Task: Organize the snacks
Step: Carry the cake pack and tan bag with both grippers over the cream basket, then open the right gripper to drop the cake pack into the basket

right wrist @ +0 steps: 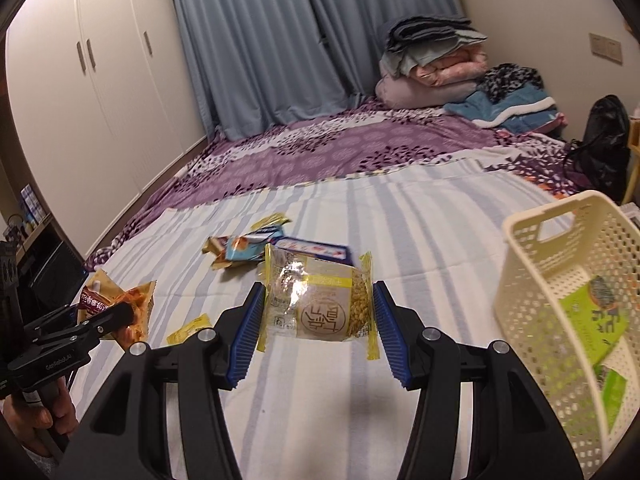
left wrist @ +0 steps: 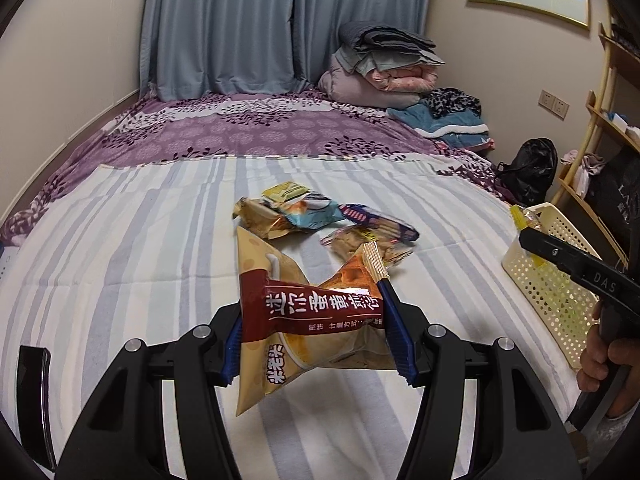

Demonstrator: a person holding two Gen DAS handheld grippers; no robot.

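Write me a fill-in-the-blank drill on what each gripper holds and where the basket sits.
1. The left gripper has its jaws shut on a tan and ___ snack packet.
2. The right gripper grips a clear packet with ___ sealed edges.
3. The cream perforated plastic basket already holds ___ packets.
4. Both grippers hang over a ___ bedsheet.

Missing words: maroon; yellow; green; striped

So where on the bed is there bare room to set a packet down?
Free: striped sheet between the loose snack pile and basket, and the purple bedspread behind. Crowded: the pile itself, and the far corner with folded bedding.
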